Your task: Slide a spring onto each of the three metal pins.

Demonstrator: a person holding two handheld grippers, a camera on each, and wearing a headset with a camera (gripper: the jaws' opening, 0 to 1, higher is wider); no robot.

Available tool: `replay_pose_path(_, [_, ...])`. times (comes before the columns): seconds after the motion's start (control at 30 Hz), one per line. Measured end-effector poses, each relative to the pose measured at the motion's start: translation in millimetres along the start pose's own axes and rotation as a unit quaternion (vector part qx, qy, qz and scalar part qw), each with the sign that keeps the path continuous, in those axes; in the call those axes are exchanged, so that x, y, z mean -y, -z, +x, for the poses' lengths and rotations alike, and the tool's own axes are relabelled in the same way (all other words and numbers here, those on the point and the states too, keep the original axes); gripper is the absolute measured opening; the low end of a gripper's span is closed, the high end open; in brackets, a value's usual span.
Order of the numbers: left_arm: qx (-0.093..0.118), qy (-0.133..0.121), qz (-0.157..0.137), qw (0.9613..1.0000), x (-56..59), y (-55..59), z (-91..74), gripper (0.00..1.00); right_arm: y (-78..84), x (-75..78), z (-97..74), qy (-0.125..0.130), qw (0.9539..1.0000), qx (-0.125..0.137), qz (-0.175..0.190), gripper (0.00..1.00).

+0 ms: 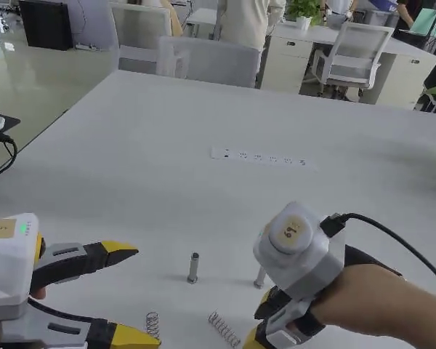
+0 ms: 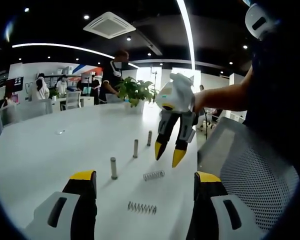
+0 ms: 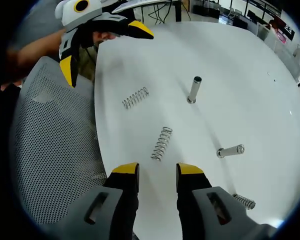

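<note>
Wide white tabletop (image 1: 167, 131), power strip (image 1: 258, 156) near its middle; grey chairs (image 1: 211, 62) and white desks (image 1: 287, 62) past the far edge. Dark ceiling (image 2: 50, 20) with strip lights (image 2: 186, 30).

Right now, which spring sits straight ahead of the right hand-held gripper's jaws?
The middle spring, just past the tips; far spring and side spring lie off-axis.

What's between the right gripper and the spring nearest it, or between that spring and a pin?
Nothing visible. The spring lies on bare table just ahead of the right gripper, jaws open. The stretch from it to the pin beyond is bare too.
</note>
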State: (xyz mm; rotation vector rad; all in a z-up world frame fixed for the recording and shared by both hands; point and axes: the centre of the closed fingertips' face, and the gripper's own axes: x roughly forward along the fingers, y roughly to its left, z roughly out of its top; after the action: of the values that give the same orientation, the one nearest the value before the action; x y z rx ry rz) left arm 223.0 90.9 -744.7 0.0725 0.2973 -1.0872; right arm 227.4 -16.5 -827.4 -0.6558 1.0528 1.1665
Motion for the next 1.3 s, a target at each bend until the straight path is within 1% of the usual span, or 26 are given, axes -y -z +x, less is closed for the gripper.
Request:
replay_pose_path(0.17, [0.002,-0.001,0.0,1.0,-0.3,0.0,0.1,0.76,-2.2,-1.2,7.9,-0.001,1.0,-0.01,-0.002,0.26])
replay_pose_path(0.33, [0.002,-0.002,-0.001,1.0,-0.8,2.0,-1.5,0.76,-6.7,-2.8,17.3,-0.004,0.9999,-0.007,0.006,0.25])
replay_pose_path(0.43, [0.001,-0.002,-0.002,1.0,-0.5,3.6,-2.9,0.76,-6.1,-4.5,23.0,-0.004,0.9999,-0.012,0.009,0.24])
replay_pose_path(0.57, [0.002,-0.004,-0.004,1.0,-0.9,5.2,-4.3,0.75,-7.0,-4.1,28.2,0.002,0.9998,-0.011,0.019,0.23])
replay_pose_path(0.6, [0.002,-0.004,-0.005,1.0,-0.8,5.5,-4.4,0.75,-8.2,-2.7,29.3,0.009,0.9997,-0.007,0.024,0.23])
replay_pose_path(0.67, [0.002,-0.004,-0.006,1.0,-0.4,6.2,-4.3,0.75,-8.4,-2.8,30.3,0.012,0.9995,-0.007,0.028,0.21])
replay_pose_path(0.73, [0.002,-0.003,-0.006,1.0,0.2,6.3,-4.0,0.74,-7.5,-1.3,30.7,0.022,0.9996,-0.01,0.016,0.19])
replay_pose_path(0.83, [0.003,-0.003,-0.006,1.0,0.5,6.5,-3.4,0.74,-4.7,0.8,31.0,0.028,0.9994,-0.016,0.014,0.18])
replay_pose_path(0.87, [0.004,-0.003,-0.006,1.0,0.5,6.2,-3.1,0.74,-3.0,0.3,30.5,0.027,0.9993,-0.02,0.016,0.18])
replay_pose_path(0.93, [0.005,-0.002,-0.007,1.0,0.9,5.8,-2.6,0.74,-3.3,1.7,30.2,0.03,0.9993,-0.017,0.014,0.18])
replay_pose_path(1.0, [0.005,-0.002,-0.007,1.0,1.2,6.0,-2.1,0.74,-1.3,3.1,29.5,0.032,0.9992,-0.021,0.012,0.17])
replay_pose_path(1.03, [0.004,-0.001,-0.007,1.0,1.5,6.2,-1.8,0.73,-0.5,5.8,29.2,0.037,0.9991,-0.021,0.006,0.16])
replay_pose_path(1.1, [0.004,0.0,-0.007,1.0,2.4,6.0,-1.3,0.73,2.4,7.8,28.3,0.039,0.9988,-0.029,0.001,0.12])
replay_pose_path(1.13, [0.004,0.0,-0.007,1.0,2.5,5.8,-1.3,0.73,2.9,10.2,27.8,0.044,0.9985,-0.03,-0.011,0.11])
replay_pose_path(1.2, [0.005,0.0,-0.008,1.0,2.1,6.0,-1.4,0.73,2.9,11.1,27.1,0.046,0.9985,-0.027,-0.01,0.1])
replay_pose_path(1.23, [0.004,0.0,-0.009,0.9999,2.0,6.2,-1.2,0.73,3.0,10.4,27.3,0.04,0.9989,-0.026,-0.004,0.1])
replay_pose_path(1.3, [0.004,0.001,-0.009,0.9999,2.2,6.1,-0.7,0.73,2.0,10.8,28.4,0.04,0.999,-0.021,-0.002,0.11])
